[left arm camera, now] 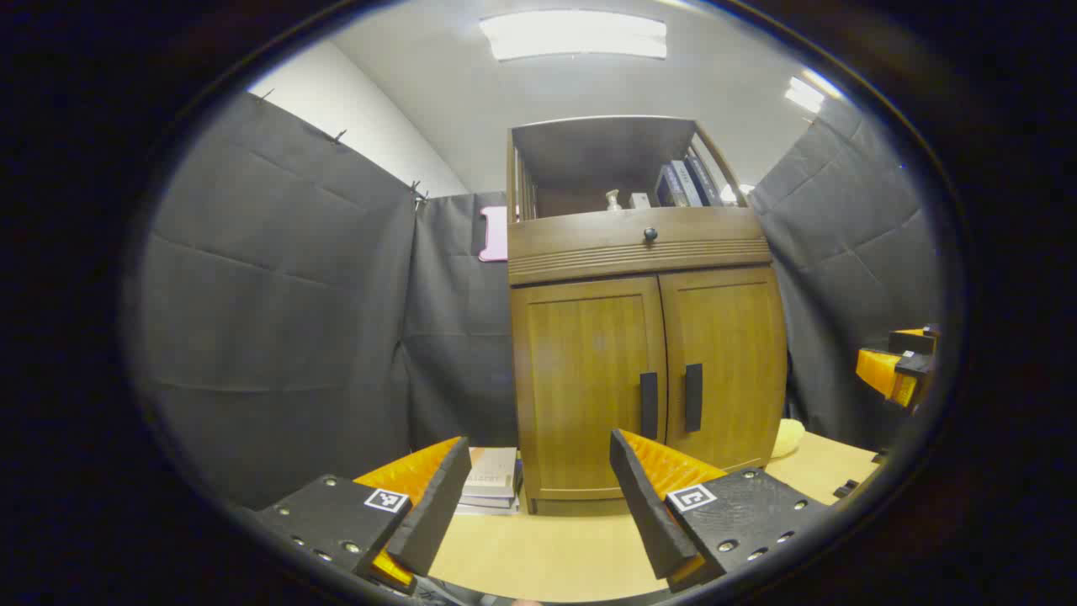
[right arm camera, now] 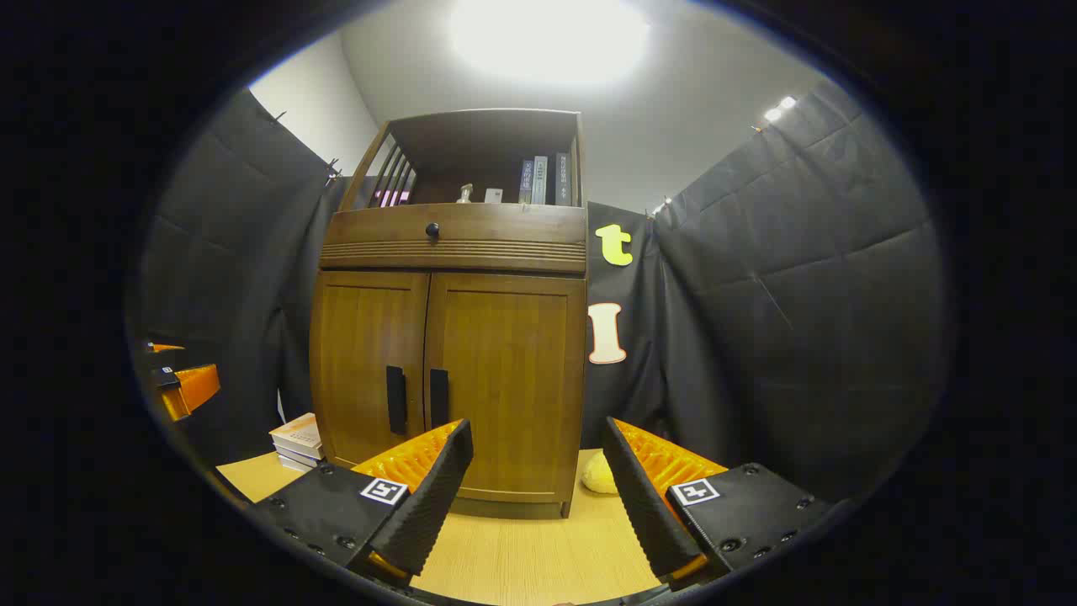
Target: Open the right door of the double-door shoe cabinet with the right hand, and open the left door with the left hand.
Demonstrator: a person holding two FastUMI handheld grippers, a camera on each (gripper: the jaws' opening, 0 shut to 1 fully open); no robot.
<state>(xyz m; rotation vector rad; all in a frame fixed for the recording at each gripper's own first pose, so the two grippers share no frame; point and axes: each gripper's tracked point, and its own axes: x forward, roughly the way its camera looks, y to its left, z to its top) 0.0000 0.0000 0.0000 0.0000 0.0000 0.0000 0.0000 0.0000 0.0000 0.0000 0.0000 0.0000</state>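
The shoe cabinet (left arm camera: 644,353) stands on the tabletop (left arm camera: 547,547) against the black cloth wall, with both doors closed. The left door (left arm camera: 589,387) and right door (left arm camera: 728,366) meet in the middle, each carrying a dark upright handle beside the seam. Above them sit a drawer with a round knob (left arm camera: 649,234) and an open shelf holding books (left arm camera: 686,181). The left claw (left arm camera: 538,505) hangs spread wide, well short of the cabinet, touching nothing. The right claw (right arm camera: 534,497) is spread too, apart from the doors. A stack of books (left arm camera: 492,480) lies left of the cabinet; a yellow object (right arm camera: 599,475) lies at its right.
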